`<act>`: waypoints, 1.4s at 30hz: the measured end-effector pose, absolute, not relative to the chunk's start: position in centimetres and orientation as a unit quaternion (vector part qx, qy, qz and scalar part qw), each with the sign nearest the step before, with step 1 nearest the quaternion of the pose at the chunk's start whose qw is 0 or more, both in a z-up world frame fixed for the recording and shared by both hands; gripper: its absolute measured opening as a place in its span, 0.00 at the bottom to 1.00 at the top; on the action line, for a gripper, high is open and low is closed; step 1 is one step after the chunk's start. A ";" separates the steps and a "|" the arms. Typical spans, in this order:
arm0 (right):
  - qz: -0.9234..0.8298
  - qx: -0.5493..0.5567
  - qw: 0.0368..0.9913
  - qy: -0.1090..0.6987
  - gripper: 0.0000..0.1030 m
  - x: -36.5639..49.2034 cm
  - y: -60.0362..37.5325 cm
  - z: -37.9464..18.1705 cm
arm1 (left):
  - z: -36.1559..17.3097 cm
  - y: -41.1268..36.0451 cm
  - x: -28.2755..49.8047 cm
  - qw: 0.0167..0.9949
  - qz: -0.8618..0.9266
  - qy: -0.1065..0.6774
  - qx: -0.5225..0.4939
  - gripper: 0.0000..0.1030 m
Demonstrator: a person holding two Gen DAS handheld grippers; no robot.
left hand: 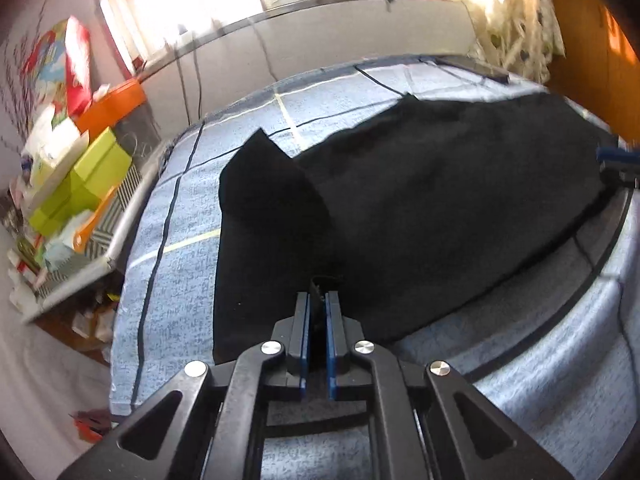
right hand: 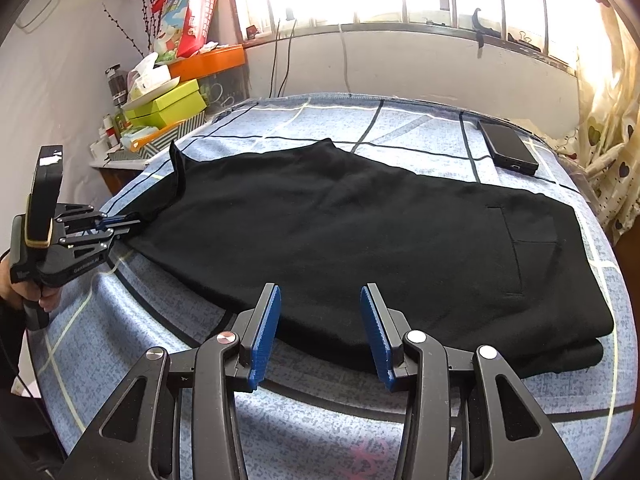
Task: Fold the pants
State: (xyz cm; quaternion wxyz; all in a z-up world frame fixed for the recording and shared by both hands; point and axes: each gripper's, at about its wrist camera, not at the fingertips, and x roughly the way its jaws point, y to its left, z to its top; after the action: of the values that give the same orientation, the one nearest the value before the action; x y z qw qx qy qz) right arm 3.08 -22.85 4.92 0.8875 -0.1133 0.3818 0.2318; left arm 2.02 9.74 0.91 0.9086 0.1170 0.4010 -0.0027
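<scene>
Black pants (right hand: 360, 236) lie flat across the blue checked bed cover, folded lengthwise, waist and back pocket at the right, leg hems at the left. In the left wrist view the pants (left hand: 420, 216) stretch away to the right. My left gripper (left hand: 319, 296) is shut on the near hem edge of the pants; it also shows in the right wrist view (right hand: 134, 222) at the left end, where a hem corner stands lifted. My right gripper (right hand: 320, 300) is open and empty, hovering at the near edge of the pants' middle. Its tip shows in the left wrist view (left hand: 618, 166).
A black phone (right hand: 508, 148) lies on the bed cover (right hand: 280, 420) at the far right. A side table with green and orange boxes (right hand: 168, 100) stands at the left of the bed. A window and wall with cables lie beyond, a curtain (right hand: 608, 120) at right.
</scene>
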 end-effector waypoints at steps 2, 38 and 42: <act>0.231 -0.110 0.889 0.380 0.42 3.1 -23.0 5.0 | 1.7 10.7 2.1 0.916 -0.006 0.396 0.071 0.07; 0.237 -0.033 0.886 0.398 0.42 5.1 -25.5 5.8 | 5.2 -0.3 3.8 0.884 -0.268 0.373 -0.087 0.16; 0.265 0.005 0.874 0.407 0.42 7.6 -24.1 6.0 | 6.0 3.6 4.0 0.923 -0.152 0.346 -0.071 0.16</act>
State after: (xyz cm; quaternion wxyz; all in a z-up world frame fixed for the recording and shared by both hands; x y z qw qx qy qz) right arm 7.55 -24.07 5.99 0.8741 0.0051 0.4069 0.2652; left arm 3.97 3.60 6.04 0.9230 -0.0710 0.3463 -0.1517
